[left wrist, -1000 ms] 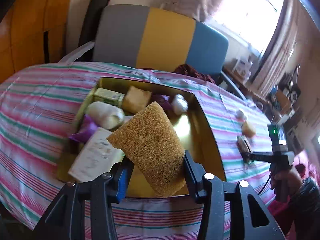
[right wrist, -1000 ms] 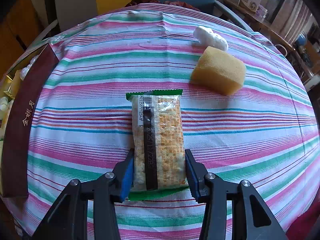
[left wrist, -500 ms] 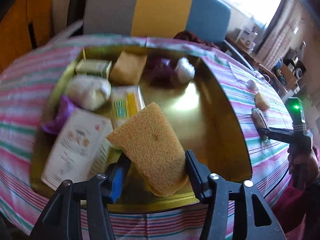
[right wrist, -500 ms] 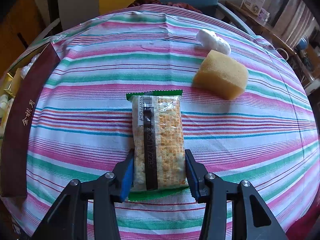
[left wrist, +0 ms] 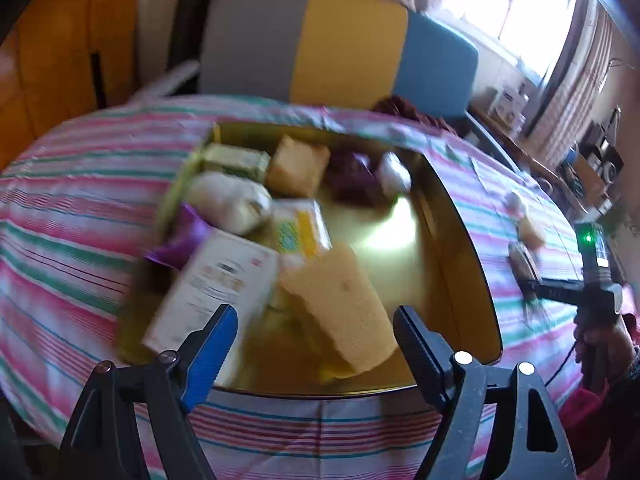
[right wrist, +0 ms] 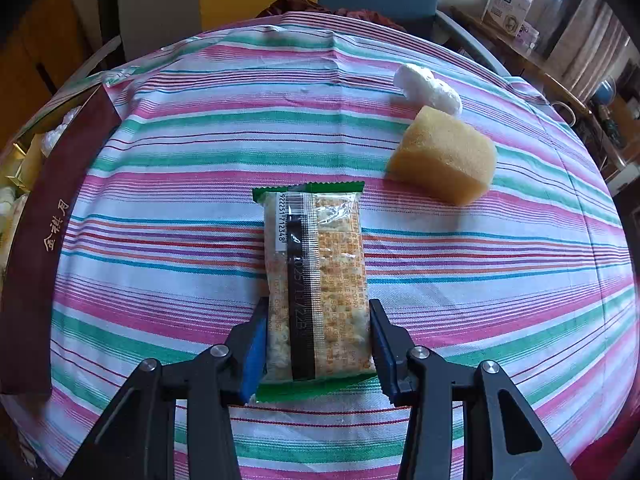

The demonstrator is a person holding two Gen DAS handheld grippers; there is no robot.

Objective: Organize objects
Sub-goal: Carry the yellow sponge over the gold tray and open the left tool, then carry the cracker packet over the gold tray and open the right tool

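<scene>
My left gripper is open above the near end of the gold tin box. A yellow sponge lies free in the box between and beyond the fingers. The box also holds a white carton, a yellow-green packet, a white bundle and another sponge. My right gripper is shut on a green-edged cracker packet lying on the striped tablecloth. The right gripper also shows in the left wrist view.
A yellow sponge block and a white wrapped item lie on the cloth beyond the packet. The box's dark red wall runs along the left. A grey, yellow and blue chair stands behind the table.
My left gripper has opened and let go of the yellow sponge, which now lies in the box. My right gripper stays shut on the cracker packet.
</scene>
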